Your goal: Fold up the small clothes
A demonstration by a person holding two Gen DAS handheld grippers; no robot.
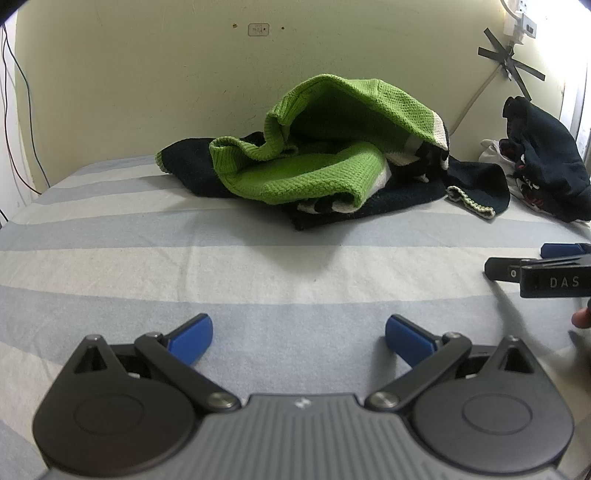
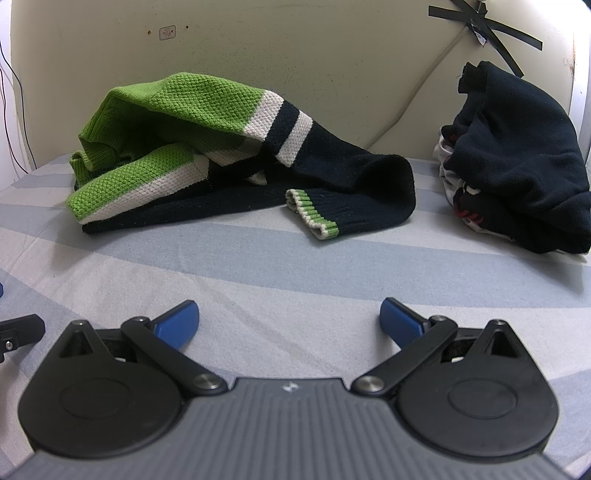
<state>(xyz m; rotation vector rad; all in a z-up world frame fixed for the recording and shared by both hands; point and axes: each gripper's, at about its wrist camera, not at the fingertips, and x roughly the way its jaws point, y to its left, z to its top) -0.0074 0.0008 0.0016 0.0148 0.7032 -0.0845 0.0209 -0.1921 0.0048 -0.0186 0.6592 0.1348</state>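
Green, cream and navy knit made up the sweater, which lay crumpled in the upper middle of my left wrist view and upper left of my right wrist view, resting on the striped sheet close to the pale wall. One ribbed cuff with a green edge stuck out toward the lower right of the heap. My left gripper sat low in its frame with its blue pads spread wide apart, holding nothing, over bare sheet. My right gripper looked the same, jaws apart and empty, well short of the sweater. I could see it again at the right edge of the left view. At the far right sat a pile of dark clothes with something white under it, apart from the sweater. Black tape crossed the wall above that pile.
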